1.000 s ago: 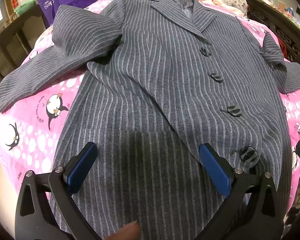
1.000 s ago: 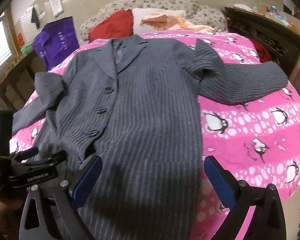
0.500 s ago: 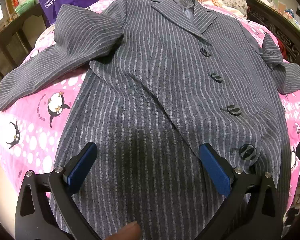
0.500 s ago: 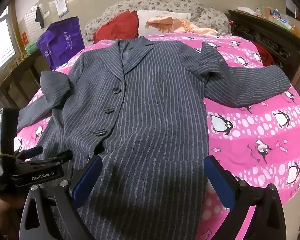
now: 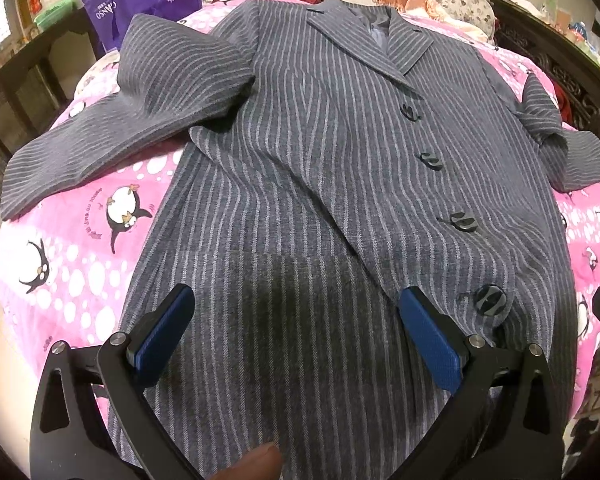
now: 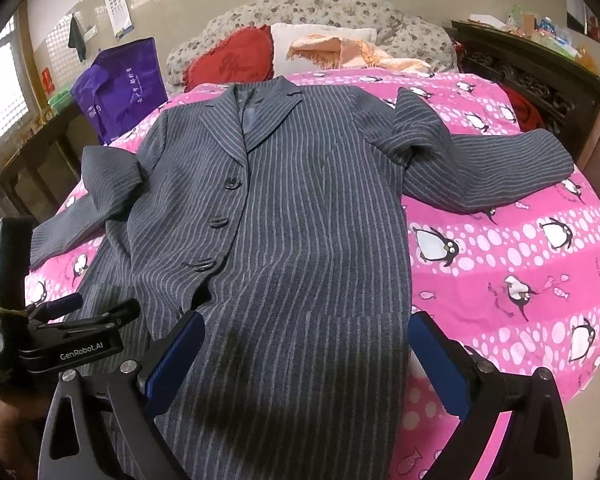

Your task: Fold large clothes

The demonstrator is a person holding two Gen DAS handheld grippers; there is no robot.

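Observation:
A long grey pinstriped coat [image 5: 320,184] lies face up and buttoned on a pink penguin bedspread [image 5: 80,248], collar at the far end, both sleeves spread sideways. It also shows in the right wrist view [image 6: 284,216]. My left gripper [image 5: 296,328] is open and empty, hovering over the coat's lower left part. My right gripper [image 6: 304,356] is open and empty, hovering over the coat's lower right part. The left gripper's body [image 6: 56,344] shows at the lower left of the right wrist view.
Red pillow [image 6: 232,60], white pillow and peach cloth [image 6: 352,50] lie at the bed's head. A purple bag [image 6: 120,84] stands at the left on a dark wooden bench. A dark carved wooden cabinet [image 6: 532,76] runs along the right side.
Both grippers have drawn back slightly and tilted up, so more of the coat's collar and the bed's head are in view. The coat has not moved.

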